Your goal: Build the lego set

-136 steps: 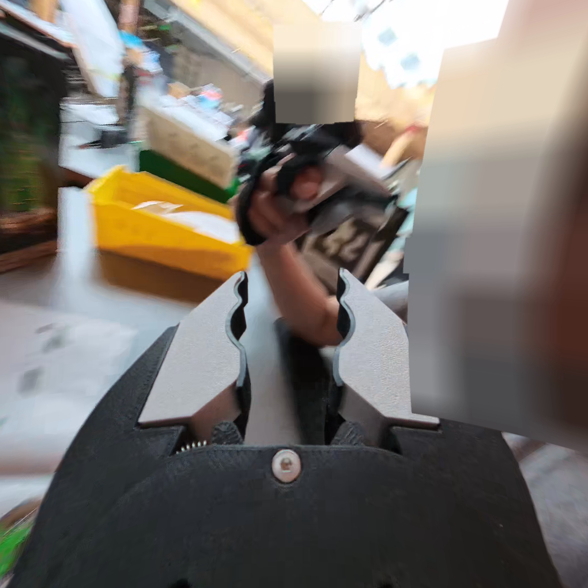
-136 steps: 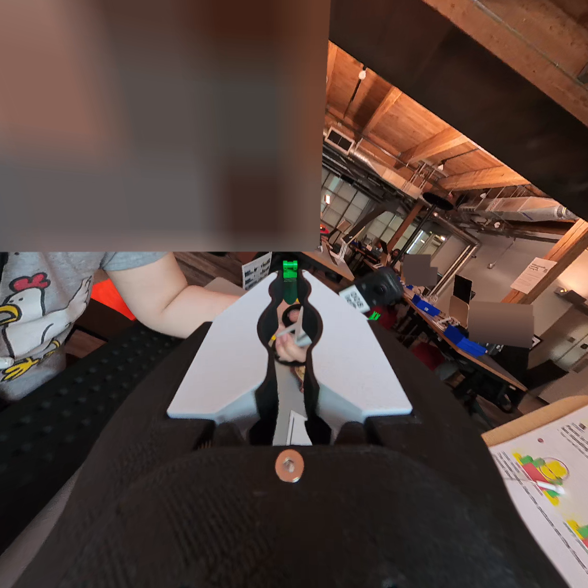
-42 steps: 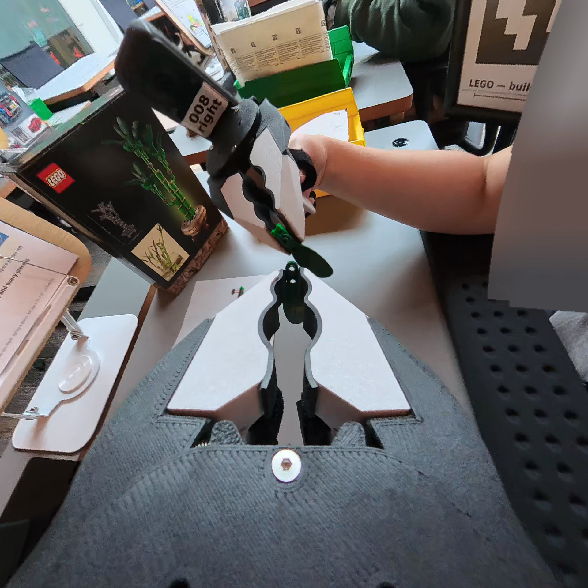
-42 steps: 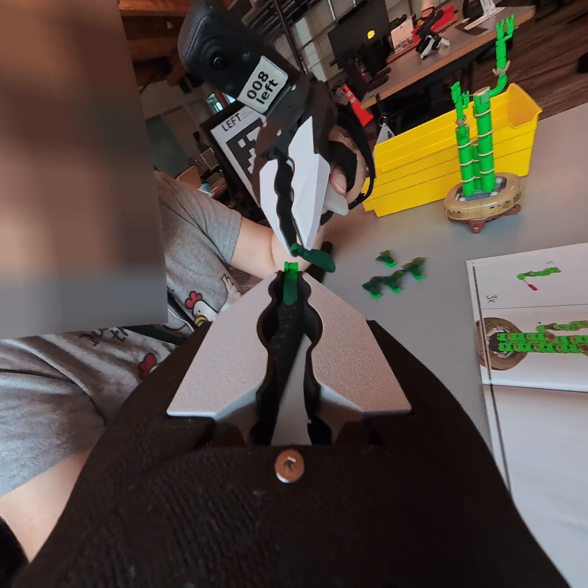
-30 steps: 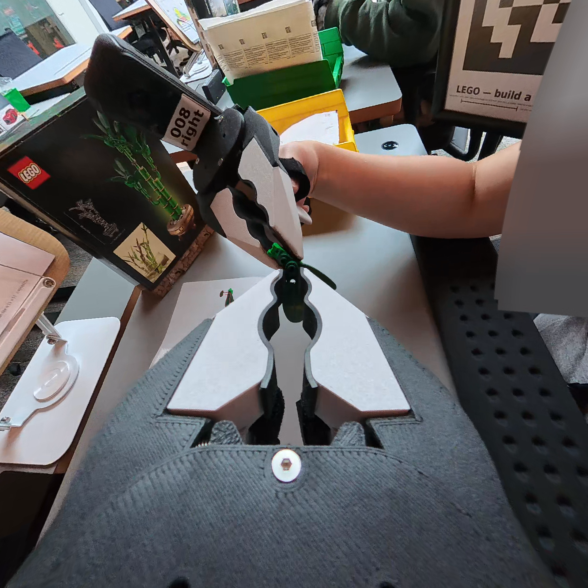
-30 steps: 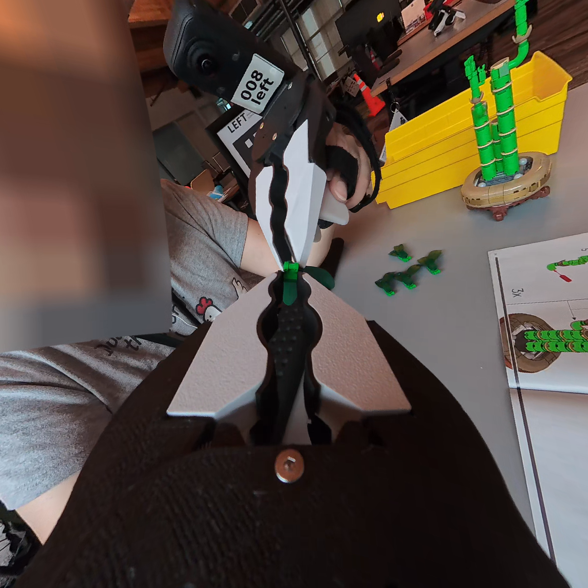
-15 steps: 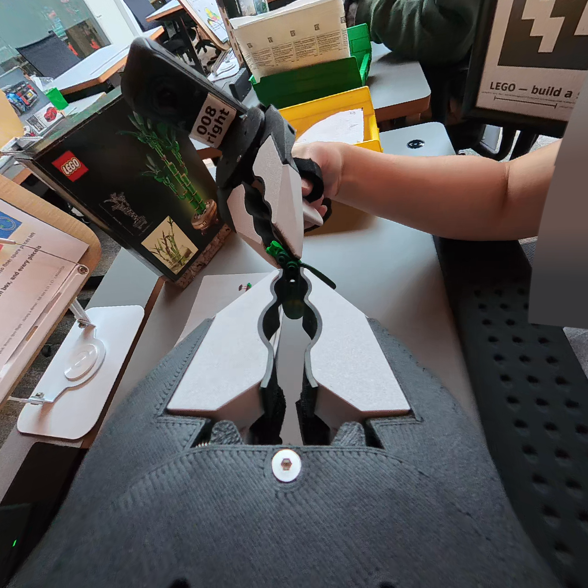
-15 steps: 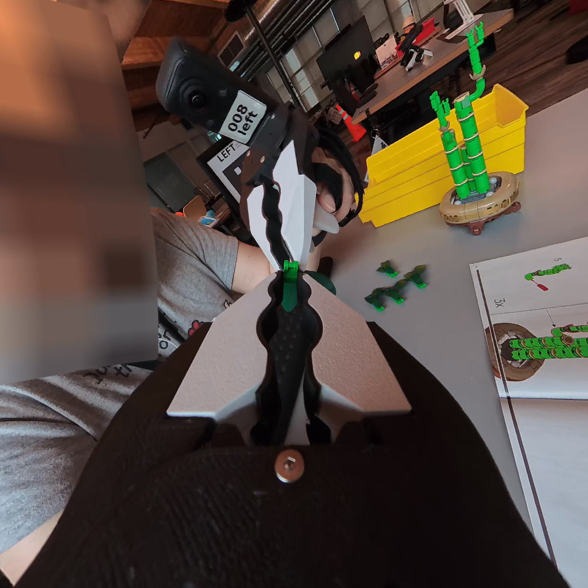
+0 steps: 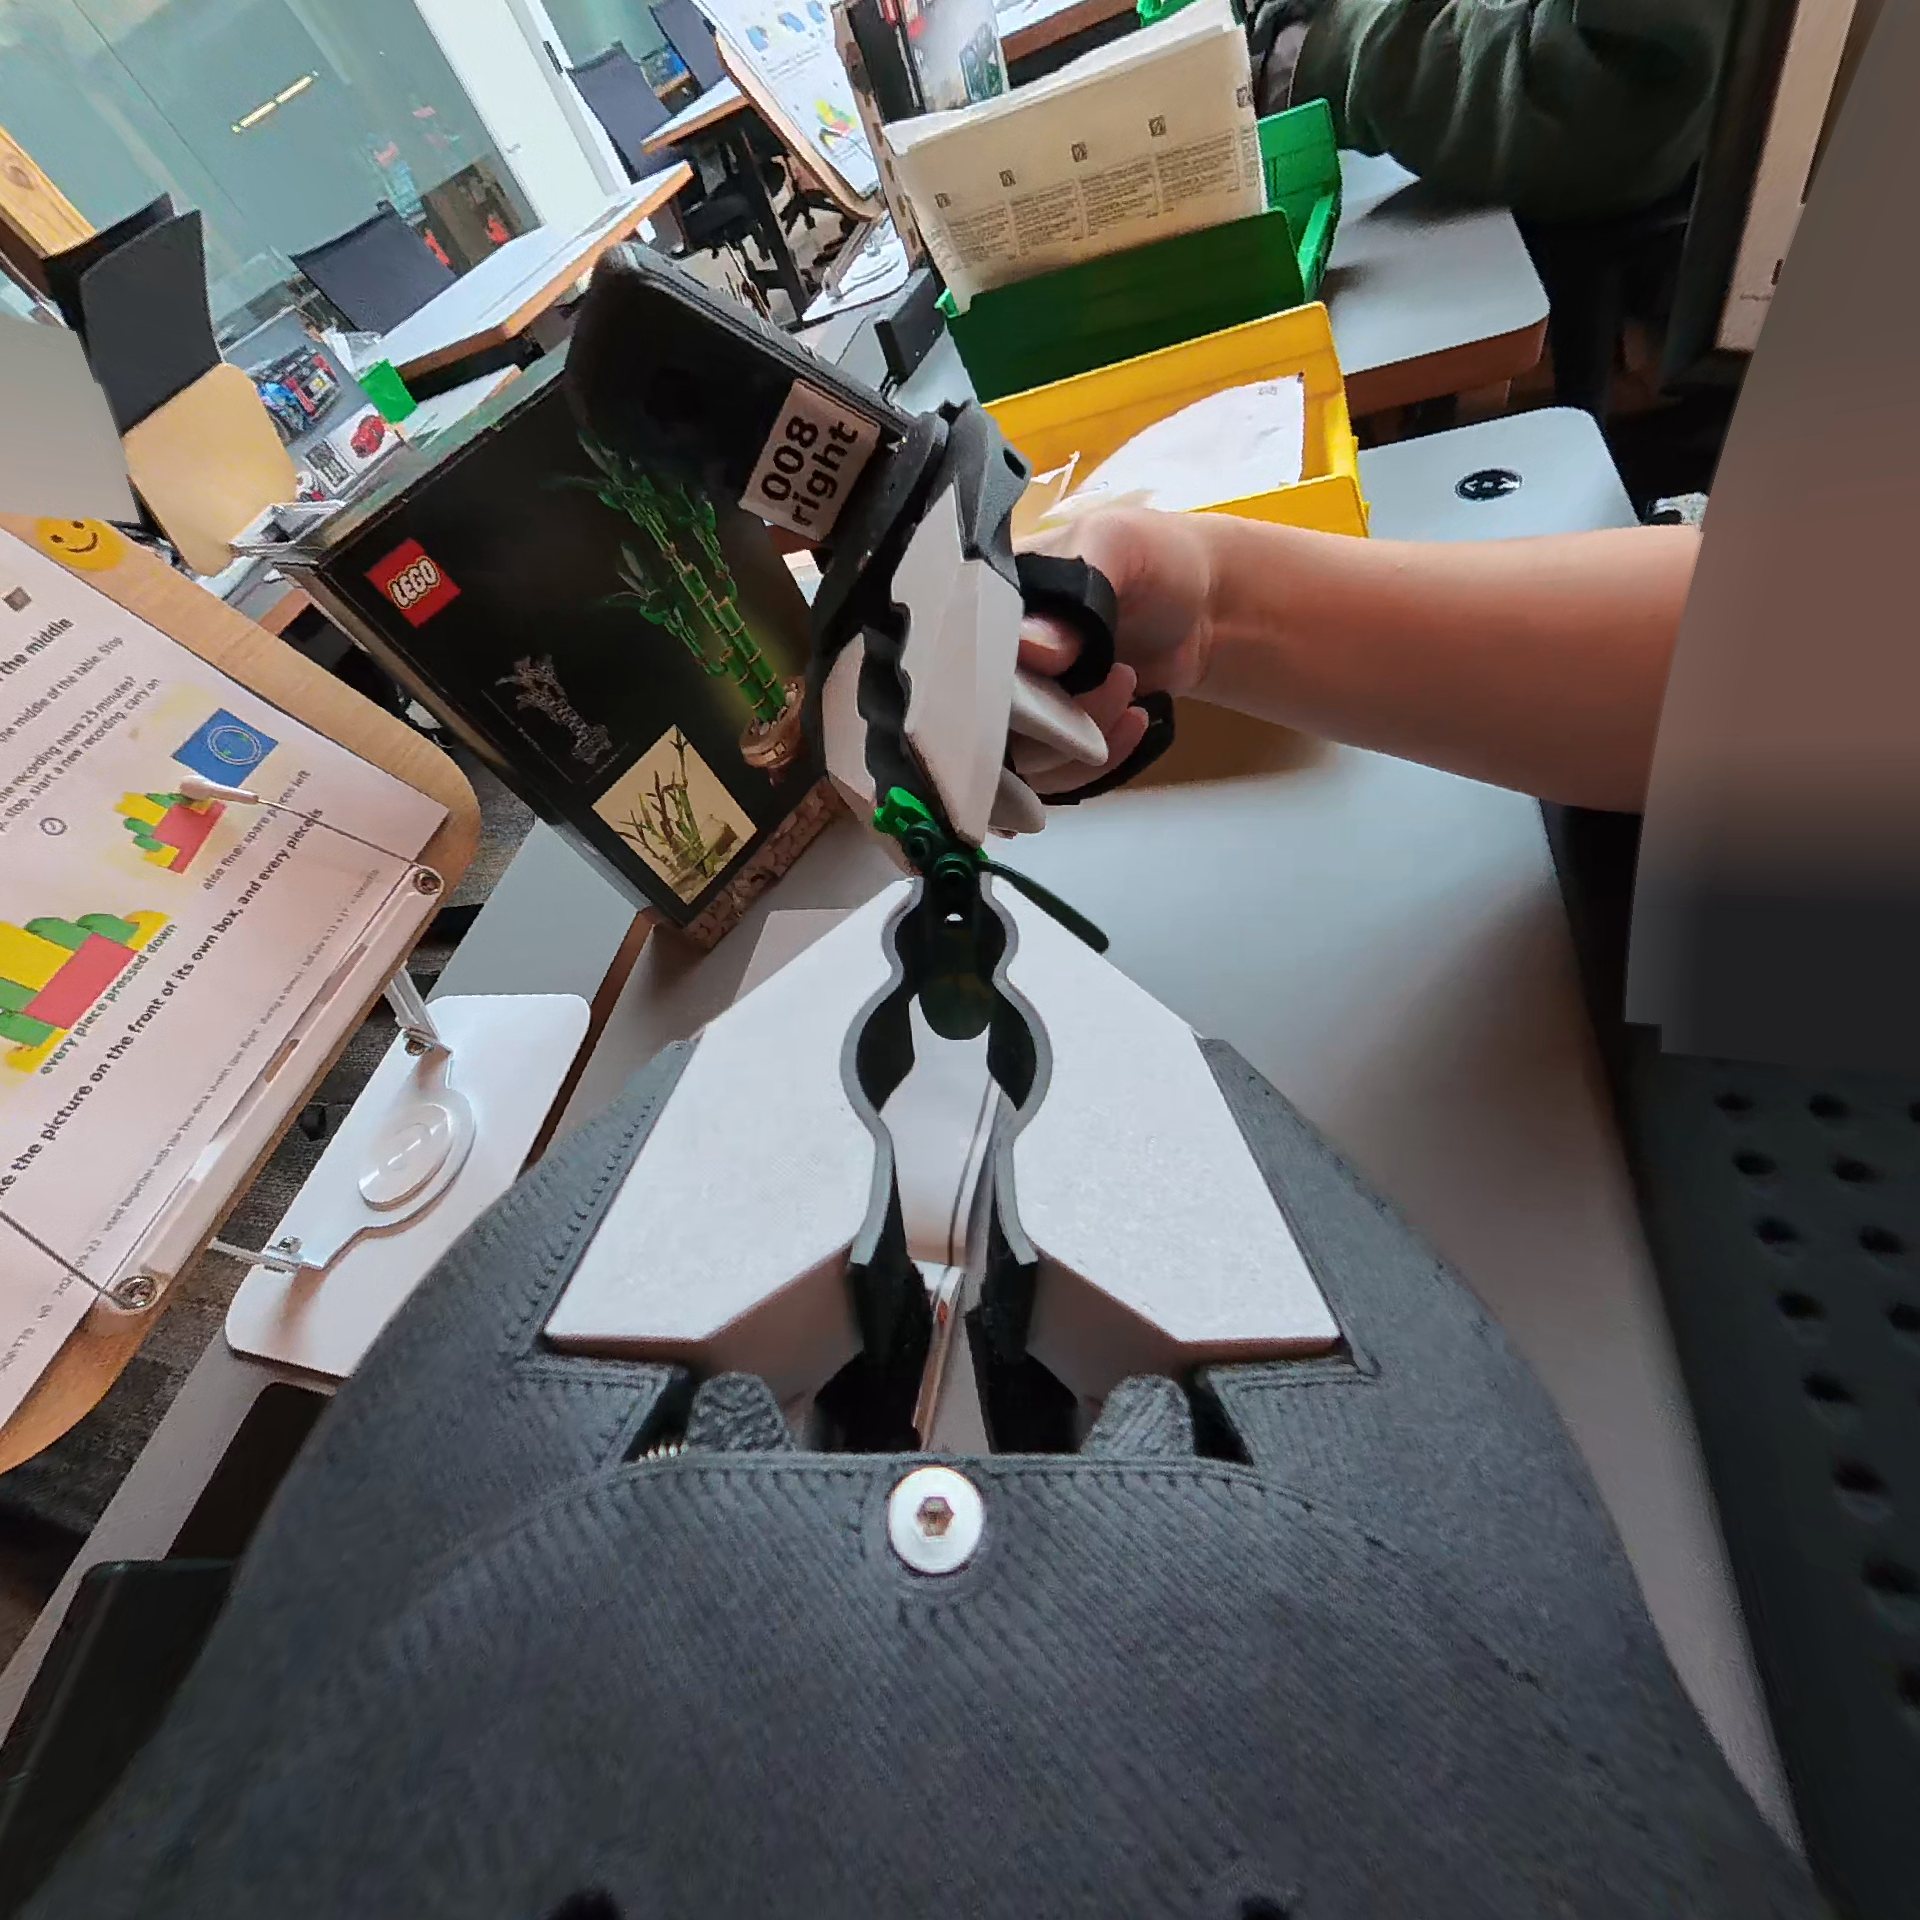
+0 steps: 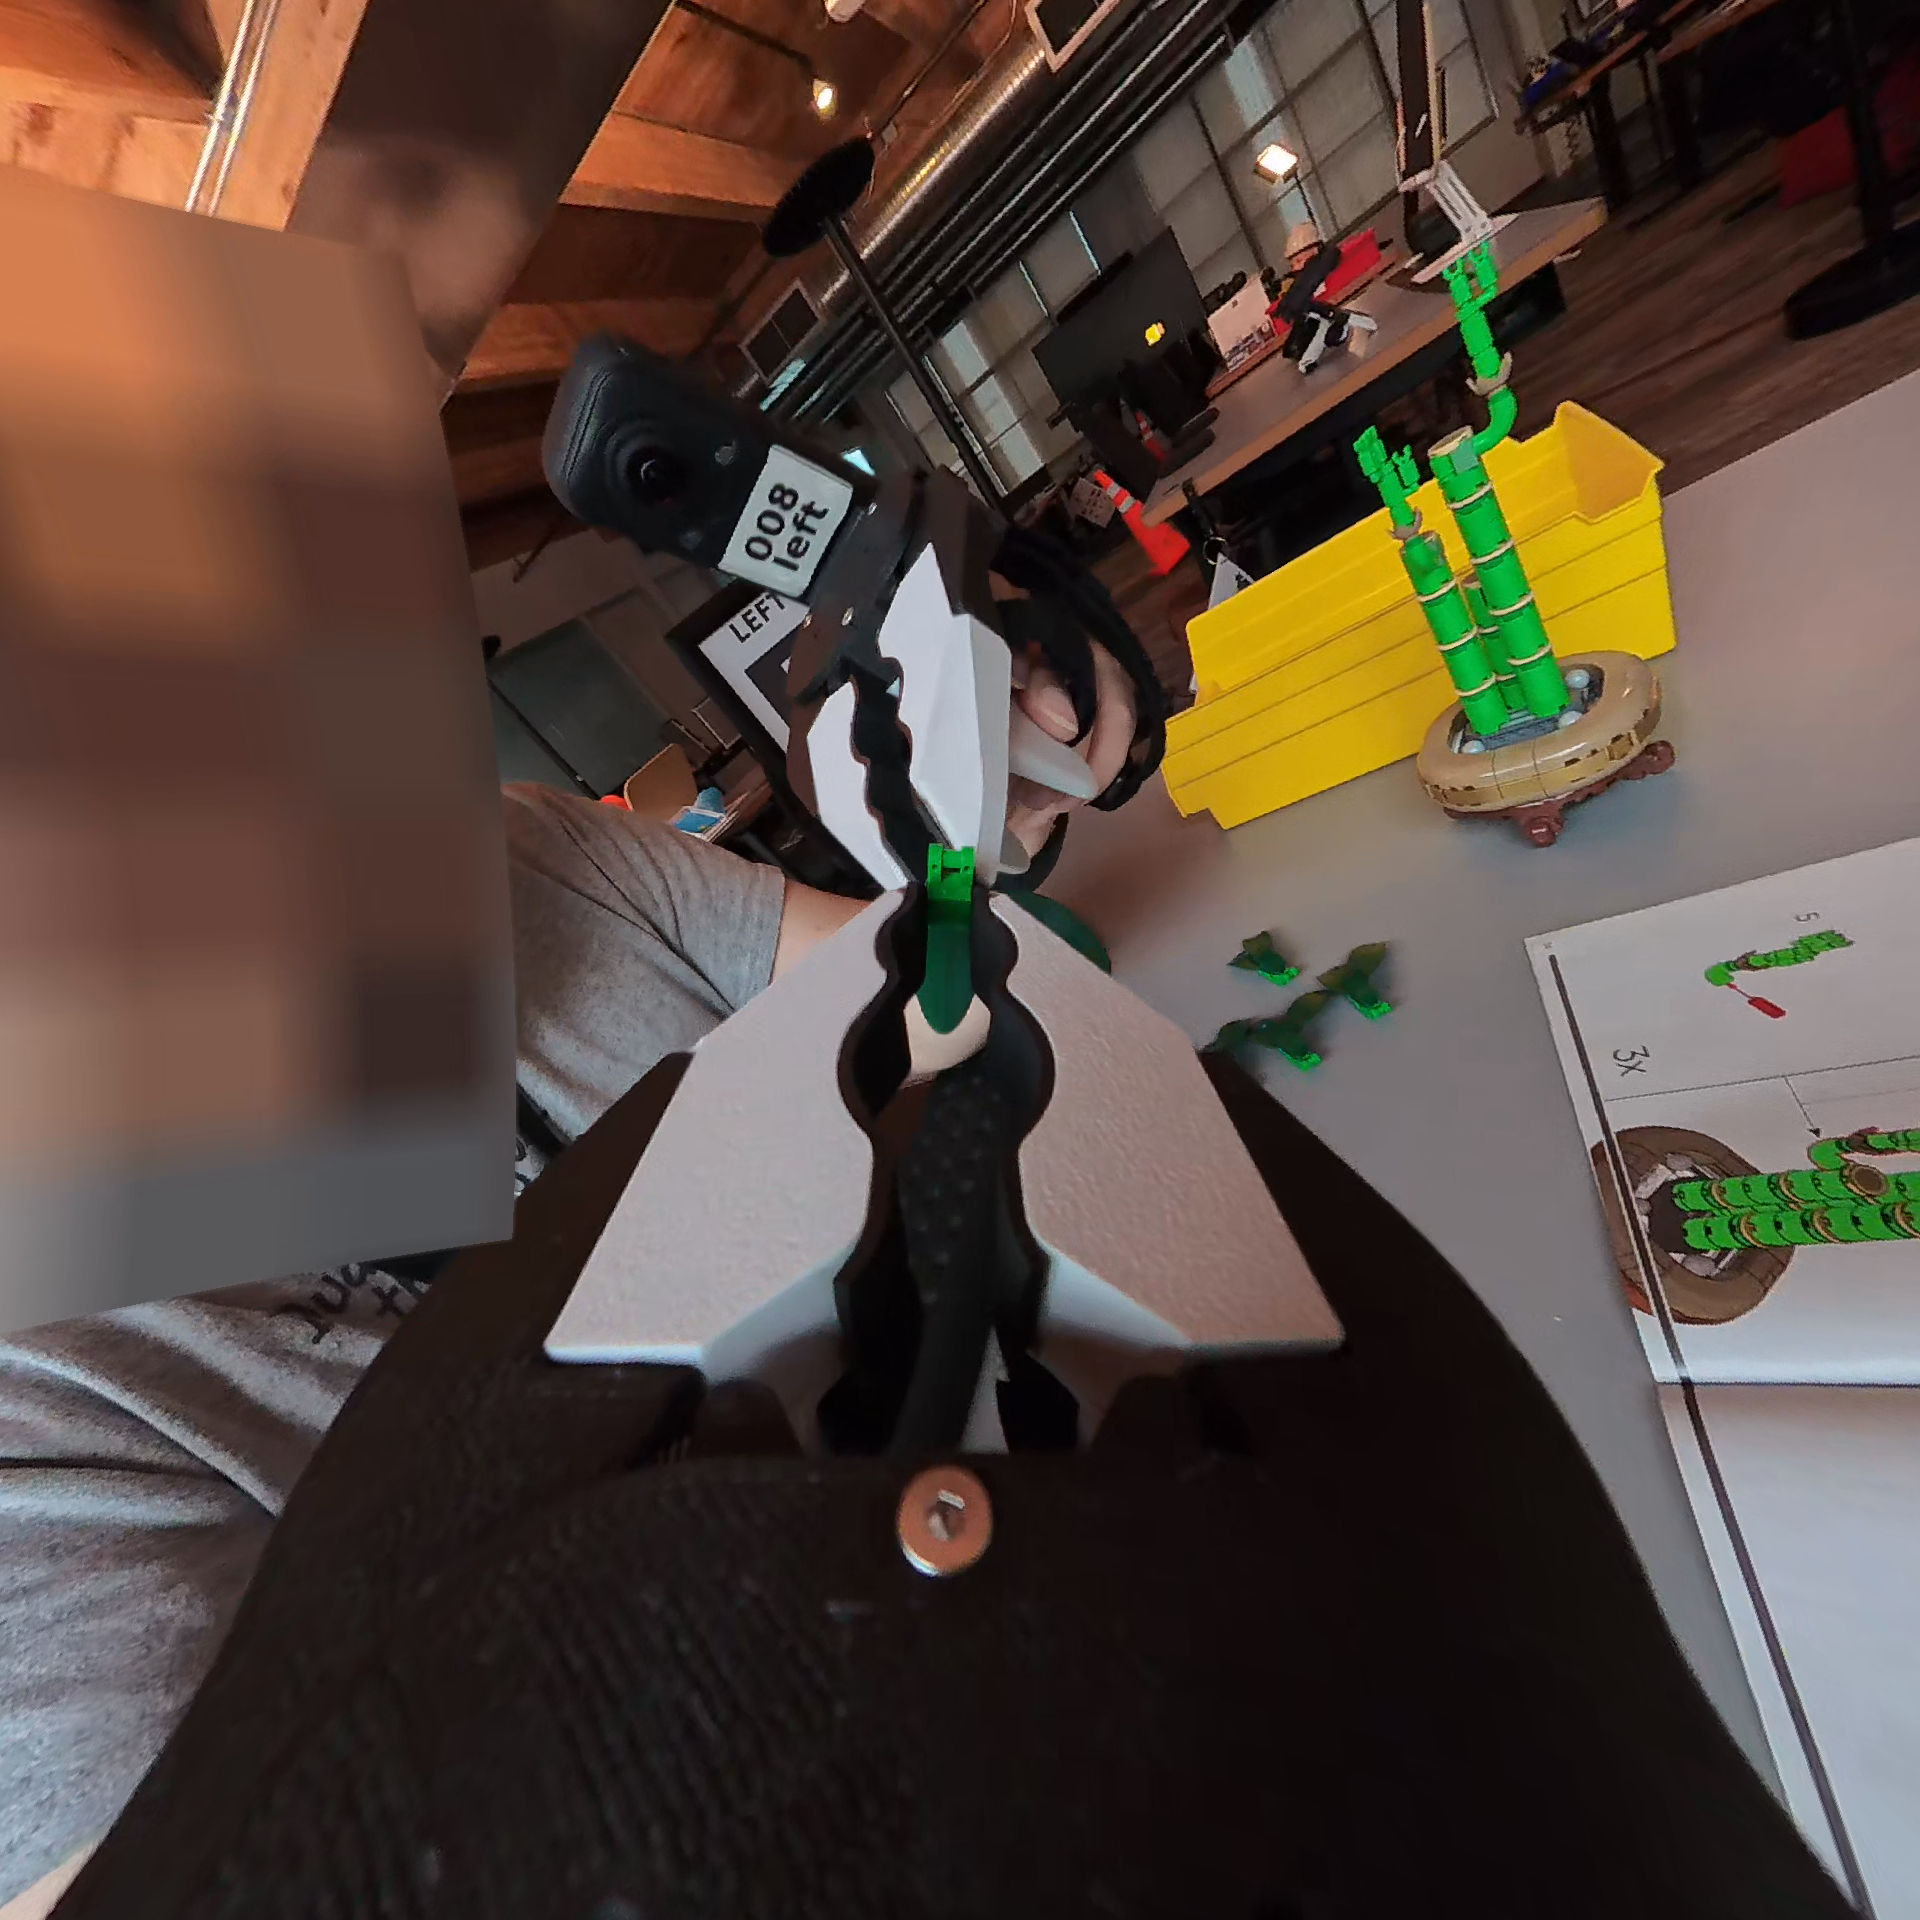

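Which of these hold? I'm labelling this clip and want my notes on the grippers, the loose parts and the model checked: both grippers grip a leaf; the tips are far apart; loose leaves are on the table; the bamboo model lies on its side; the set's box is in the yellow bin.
1. Both grippers are shut on green leaf pieces. True: the left gripper pinches a dark green leaf, the right gripper a bright green clip leaf.
2. The gripper tips are far apart. False: they meet, piece to piece.
3. Loose leaf pieces lie on the grey table. True.
4. The bamboo model lies on its side. False: it stands upright.
5. The set's box sits in the yellow bin. False: it stands on the table.
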Demonstrator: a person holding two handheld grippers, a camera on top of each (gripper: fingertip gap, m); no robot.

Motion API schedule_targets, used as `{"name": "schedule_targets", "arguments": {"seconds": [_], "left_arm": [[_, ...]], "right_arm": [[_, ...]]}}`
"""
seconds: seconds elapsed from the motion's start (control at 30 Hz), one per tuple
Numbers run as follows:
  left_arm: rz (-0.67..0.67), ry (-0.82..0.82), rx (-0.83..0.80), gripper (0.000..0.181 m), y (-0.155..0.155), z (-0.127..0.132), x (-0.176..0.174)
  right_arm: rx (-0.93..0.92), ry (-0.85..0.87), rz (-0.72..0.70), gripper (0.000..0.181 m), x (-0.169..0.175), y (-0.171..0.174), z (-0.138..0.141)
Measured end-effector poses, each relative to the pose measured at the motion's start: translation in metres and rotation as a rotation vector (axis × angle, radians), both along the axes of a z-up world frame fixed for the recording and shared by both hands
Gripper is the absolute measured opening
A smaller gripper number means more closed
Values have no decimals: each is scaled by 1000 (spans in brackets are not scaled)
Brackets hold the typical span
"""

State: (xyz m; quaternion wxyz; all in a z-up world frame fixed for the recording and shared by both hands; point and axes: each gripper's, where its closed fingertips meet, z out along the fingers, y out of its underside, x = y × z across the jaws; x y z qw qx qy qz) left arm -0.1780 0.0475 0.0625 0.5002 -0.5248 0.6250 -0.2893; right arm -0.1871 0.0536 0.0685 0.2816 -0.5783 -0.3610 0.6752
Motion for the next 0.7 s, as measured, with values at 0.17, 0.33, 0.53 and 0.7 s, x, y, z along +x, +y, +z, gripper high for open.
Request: {"name": "schedule_targets", "arguments": {"seconds": [0.17,0.33,0.53,0.7], "left_arm": [[-46,20,-6,6,-6,-2,-3],[-41,24,1,6,-4,-3,-3],[-20,45,38,6,-1,-3,-6],[-29,-31,30,6,-7,9,-8]], "right_arm": [[6,-8,33,5,-3,-6,-2],[4,-6,21,5,-4,-4,-2],[-9,-8,16,5,-7,-2,-3],[6,26,32,5,-8,-8,7]]}}
